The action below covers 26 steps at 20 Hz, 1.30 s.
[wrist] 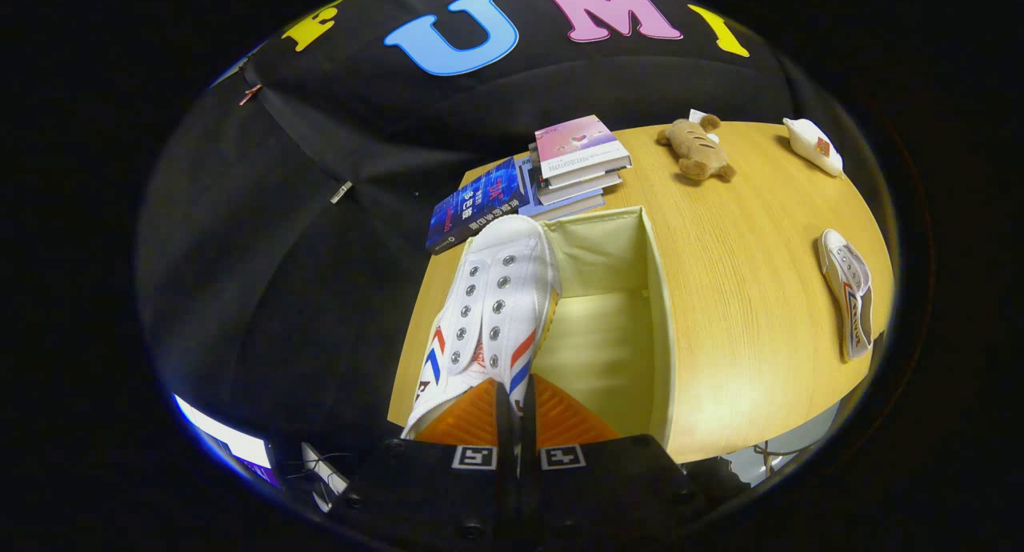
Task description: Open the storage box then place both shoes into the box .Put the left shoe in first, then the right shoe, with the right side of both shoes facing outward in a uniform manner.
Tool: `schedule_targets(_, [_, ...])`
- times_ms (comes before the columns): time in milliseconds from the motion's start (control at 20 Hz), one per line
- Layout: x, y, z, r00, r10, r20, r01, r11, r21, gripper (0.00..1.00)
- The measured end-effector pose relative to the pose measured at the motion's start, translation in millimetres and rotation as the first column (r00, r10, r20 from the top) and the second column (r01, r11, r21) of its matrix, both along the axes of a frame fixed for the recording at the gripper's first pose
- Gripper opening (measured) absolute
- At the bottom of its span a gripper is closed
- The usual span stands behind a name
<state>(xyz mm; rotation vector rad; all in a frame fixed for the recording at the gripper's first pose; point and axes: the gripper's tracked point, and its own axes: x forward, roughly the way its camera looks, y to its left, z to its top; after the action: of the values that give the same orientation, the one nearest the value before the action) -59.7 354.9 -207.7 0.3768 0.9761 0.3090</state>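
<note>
Your gripper [516,412] pinches the shoe [492,312] by its soft heel collar over the box [660,320]; light, floppy canvas.

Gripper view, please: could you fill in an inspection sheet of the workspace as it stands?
Surface: wooden table, bare around the box.
Job's things: storage box open; held shoe over its left side; second shoe lying on the table to the right.
Clutter: books, plush bear, small white object beyond the box.
Grippers: claw shut on the held shoe.
Cables: wires below the table edge.
Surroundings: black cloth wall.
</note>
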Motion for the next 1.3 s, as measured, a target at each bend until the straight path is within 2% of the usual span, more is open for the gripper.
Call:
schedule_targets(150, [-1,8,-21,0.999,0.021,-0.028,-0.023,0.998,-0.053,0.06])
schedule_targets(200, [-3,22,-24,0.998,0.049,-0.029,-0.049,0.999,-0.018,0.12])
schedule_targets(250, [-3,28,-22,0.998,0.059,-0.026,-0.059,0.998,0.012,0.36])
schedule_targets(350, [-3,31,-19,0.996,0.087,-0.014,-0.086,0.996,0.025,0.97])
schedule_targets(400, [-3,26,-13,0.995,0.102,0.001,-0.102,0.995,0.018,1.00])
schedule_targets(550, [-2,0,4,0.992,0.113,0.063,-0.114,0.993,0.019,0.99])
schedule_targets(700, [-2,-54,24,0.986,0.108,0.125,-0.109,0.994,-0.001,0.99])
schedule_targets(950, [-17,-176,26,0.982,0.068,0.174,-0.047,0.992,-0.121,0.99])
schedule_targets(1100, [-17,-264,6,0.985,0.036,0.168,0.003,0.974,-0.225,0.99])
schedule_targets(1300, [-17,-360,-23,0.990,-0.035,0.134,0.073,0.954,-0.290,0.99])
